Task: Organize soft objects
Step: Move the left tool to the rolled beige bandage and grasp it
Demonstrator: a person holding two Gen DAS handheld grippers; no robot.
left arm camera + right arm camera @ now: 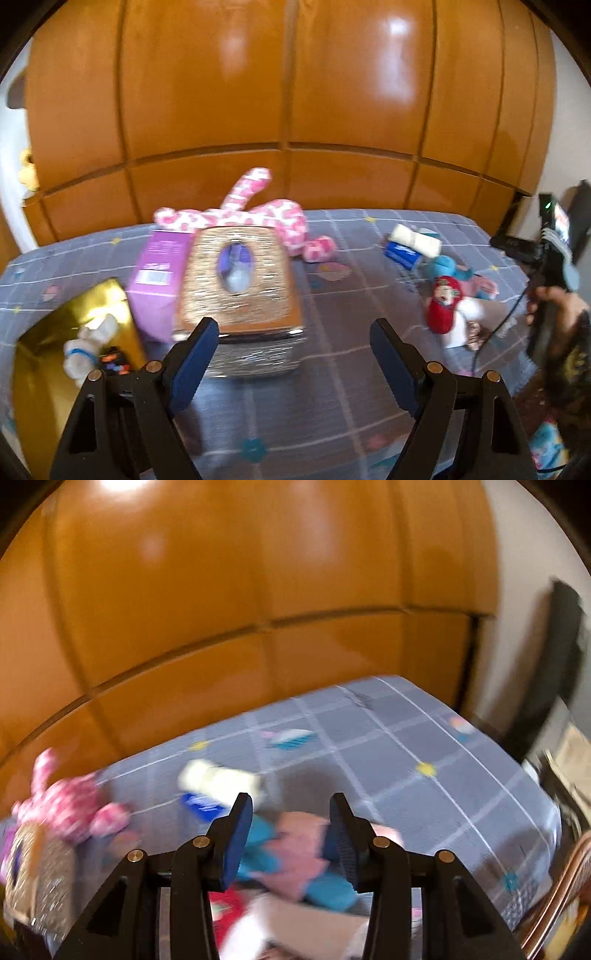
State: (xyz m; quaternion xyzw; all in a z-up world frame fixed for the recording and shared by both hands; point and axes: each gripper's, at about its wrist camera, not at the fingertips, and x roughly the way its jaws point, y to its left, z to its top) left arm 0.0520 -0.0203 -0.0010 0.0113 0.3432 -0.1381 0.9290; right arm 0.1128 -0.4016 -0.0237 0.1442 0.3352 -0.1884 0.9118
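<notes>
a bed with a grey checked sheet (347, 347) is seen in front of an orange wooden wardrobe (288, 81). in the left wrist view the left gripper (291, 354) is held wide open with nothing between its blue pads, low in the frame above the sheet. just beyond it, centre left, a glittery gold tissue box (240, 280) is noted, a purple box (159, 273) touching its left side, and a gold box (62, 354) at lower left with a small white plush (88, 347) inside. a pink spotted plush (251, 214) lies behind the tissue box. at right, a loose cluster: a red doll (447, 306) and a blue and pink plush (458, 273). in the blurred right wrist view the right gripper (288, 834) is seen partly open above that blue and pink plush (295, 856); whether the pads touch it cannot be told, and no grip is evident. the step is judged to be an approach to the next soft toy. a descent and a closing on the plush are called for, then carriage to the gold box.
</notes>
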